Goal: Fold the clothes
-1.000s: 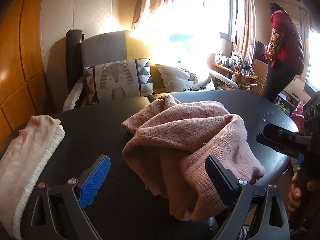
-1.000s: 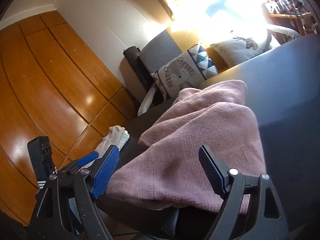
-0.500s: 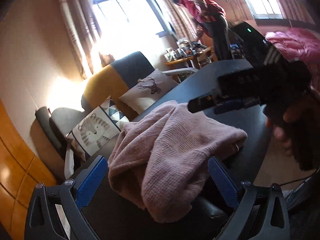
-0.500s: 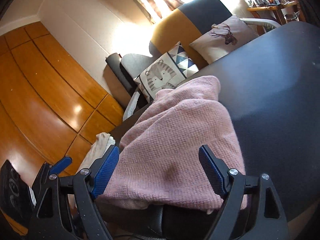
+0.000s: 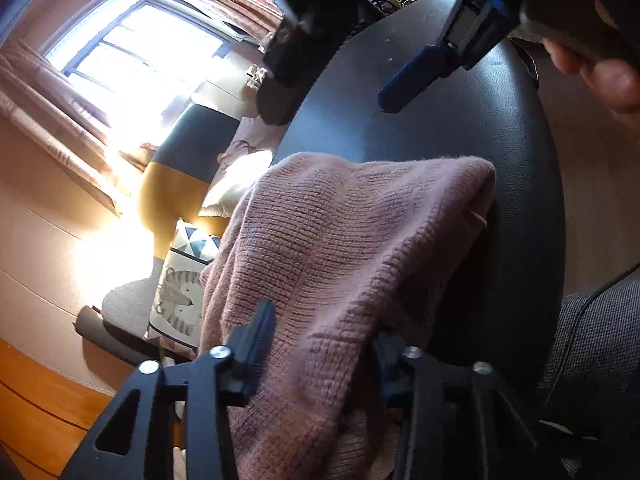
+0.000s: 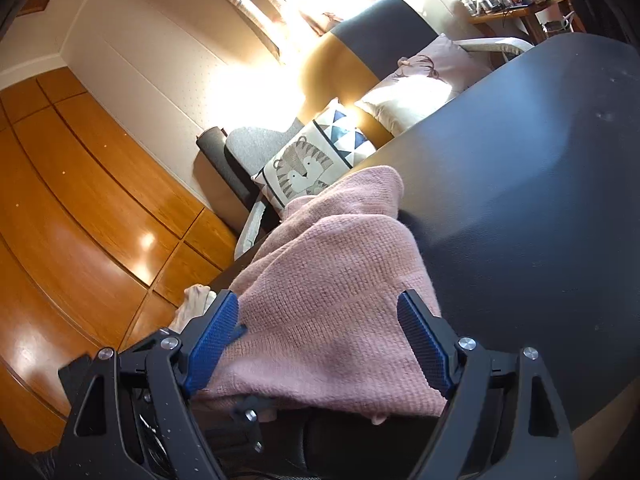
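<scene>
From my left wrist view, the pink knitted sweater [image 5: 344,264] lies bunched at the near edge of the dark table [image 5: 516,168], with no clean fold in it that I can make out, so I judge the folding barely begun. My left gripper [image 5: 320,344] is rolled hard to one side and its fingers have closed in on a hanging fold of the knit; I read it as pinching the cloth. My right gripper [image 5: 404,80] hangs above the table, apart from the sweater. From my right wrist view, the sweater [image 6: 332,300] drapes over the table [image 6: 520,200] edge, and my right gripper [image 6: 324,344] is spread wide, holding nothing, angled down at the heap's near hem.
</scene>
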